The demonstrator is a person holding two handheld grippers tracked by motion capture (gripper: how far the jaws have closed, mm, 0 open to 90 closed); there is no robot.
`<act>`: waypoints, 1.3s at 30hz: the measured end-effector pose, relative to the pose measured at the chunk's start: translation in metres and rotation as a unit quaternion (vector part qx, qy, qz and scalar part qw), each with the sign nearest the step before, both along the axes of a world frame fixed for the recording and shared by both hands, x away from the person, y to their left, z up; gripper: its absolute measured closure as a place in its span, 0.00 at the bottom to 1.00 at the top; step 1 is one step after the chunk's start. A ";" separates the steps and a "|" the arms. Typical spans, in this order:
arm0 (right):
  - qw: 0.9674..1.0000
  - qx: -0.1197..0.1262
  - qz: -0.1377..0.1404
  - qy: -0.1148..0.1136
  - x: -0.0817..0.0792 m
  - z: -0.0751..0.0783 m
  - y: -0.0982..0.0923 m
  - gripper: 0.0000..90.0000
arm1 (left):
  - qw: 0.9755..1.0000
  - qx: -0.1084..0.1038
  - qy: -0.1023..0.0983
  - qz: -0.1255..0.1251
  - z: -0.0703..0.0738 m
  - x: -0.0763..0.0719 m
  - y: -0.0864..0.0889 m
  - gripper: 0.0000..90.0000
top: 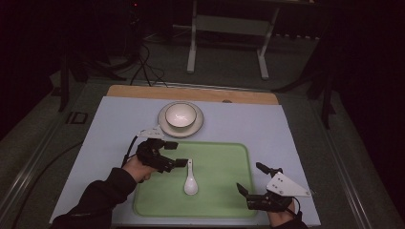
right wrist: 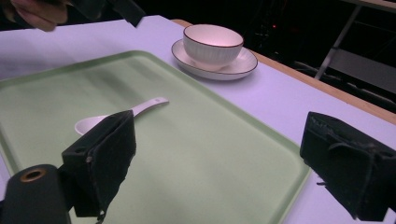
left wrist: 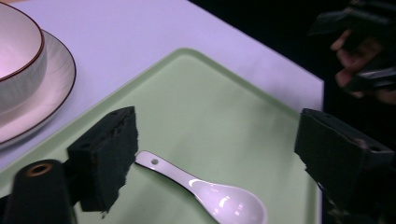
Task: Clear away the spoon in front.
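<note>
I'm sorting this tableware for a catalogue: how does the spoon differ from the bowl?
The spoon lies flat on the green tray; the bowl stands upright on a saucer, off the tray. The spoon is long and slim, the bowl round and deep. The bowl has a dark rim line and ribbed outside; the spoon is plain. Both are glossy white and look empty.

A white bowl (top: 180, 116) sits on a plate (top: 165, 125) at the far side of a pale table (top: 282, 138), beyond a green tray (top: 224, 157).
</note>
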State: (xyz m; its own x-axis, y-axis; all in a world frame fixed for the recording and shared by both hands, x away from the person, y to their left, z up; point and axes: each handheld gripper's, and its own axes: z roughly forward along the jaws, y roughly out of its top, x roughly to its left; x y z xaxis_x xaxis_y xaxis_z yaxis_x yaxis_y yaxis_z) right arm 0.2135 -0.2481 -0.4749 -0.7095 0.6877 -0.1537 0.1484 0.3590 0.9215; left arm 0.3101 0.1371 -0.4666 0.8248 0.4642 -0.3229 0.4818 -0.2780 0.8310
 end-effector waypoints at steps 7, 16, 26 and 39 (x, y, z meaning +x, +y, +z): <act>1.000 0.000 0.000 0.000 0.000 0.000 0.001 0.12 | 1.000 0.003 -0.023 -0.010 0.007 -0.014 0.021 0.02; 1.000 -0.002 0.000 -0.003 -0.001 0.000 0.001 0.12 | 0.998 -0.005 -0.058 0.008 0.006 -0.031 0.050 0.02; 1.000 -0.002 0.000 -0.003 -0.001 0.000 0.001 0.12 | 0.996 -0.007 -0.077 0.042 -0.005 -0.043 0.077 0.02; 1.000 -0.004 0.000 -0.004 -0.001 0.000 0.002 0.12 | 0.992 -0.014 -0.079 0.095 -0.028 -0.057 0.099 0.02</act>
State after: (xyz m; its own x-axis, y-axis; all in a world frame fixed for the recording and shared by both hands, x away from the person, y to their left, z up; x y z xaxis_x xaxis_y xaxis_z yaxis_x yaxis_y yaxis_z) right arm 0.2125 -0.2463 -0.4748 -0.7084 0.6864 -0.1641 0.1418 0.3662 0.9197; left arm 0.2533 0.2358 -0.4951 0.7644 0.6088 -0.2121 0.3865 -0.1695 0.9066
